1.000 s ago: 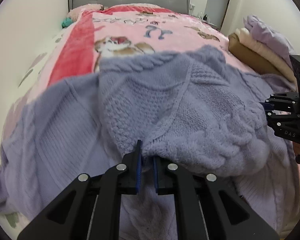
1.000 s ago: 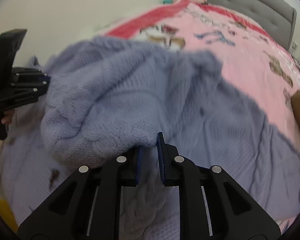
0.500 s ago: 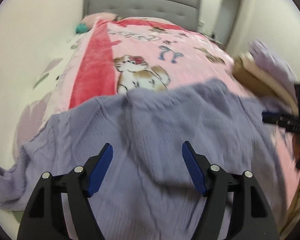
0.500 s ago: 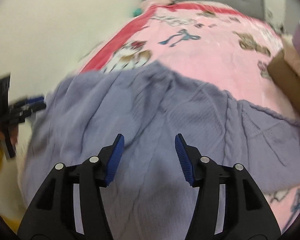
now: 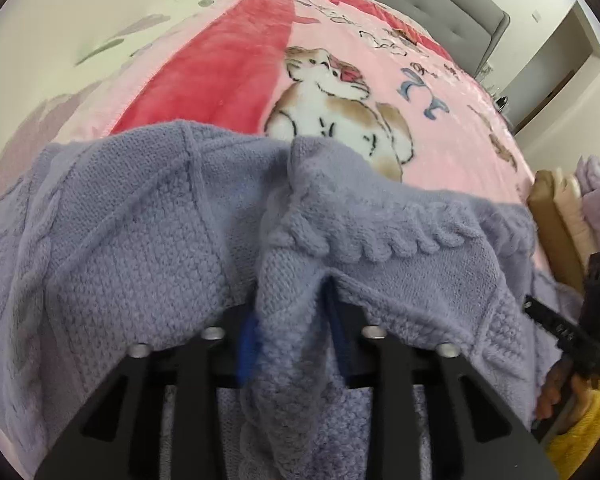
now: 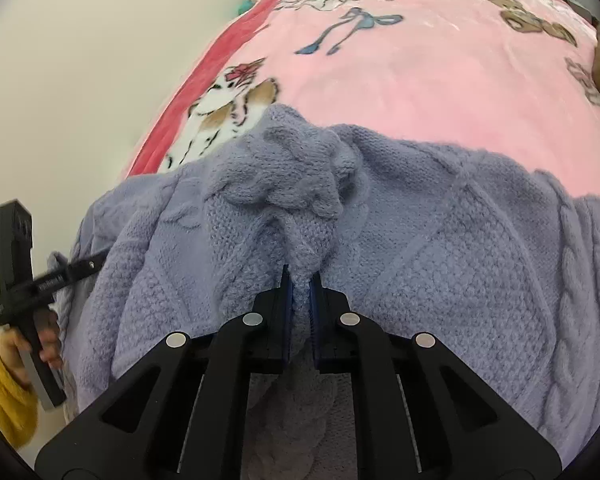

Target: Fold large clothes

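Observation:
A large lavender cable-knit sweater [image 5: 140, 248] lies across the near end of a bed, also seen in the right wrist view [image 6: 440, 248]. My left gripper [image 5: 290, 344] is shut on a thick bunched fold of the sweater that fills the gap between its blue pads. My right gripper [image 6: 300, 300] is shut on a narrow ridge of the sweater, which bunches up just beyond its fingertips. Each gripper shows at the edge of the other's view: the right one [image 5: 572, 328] at the right, the left one [image 6: 24, 280] at the left.
The bed carries a pink blanket [image 5: 340, 64] with a red stripe and cartoon animals, also in the right wrist view [image 6: 420, 72]. A grey headboard [image 5: 440, 4] stands at the far end. A stack of folded clothes [image 5: 560, 208] sits at the right. A white wall [image 6: 80, 60] is at the left.
One second ago both grippers held the sweater; half a second ago both were open above it. Now both have dropped lower and shut on new folds of the sweater.

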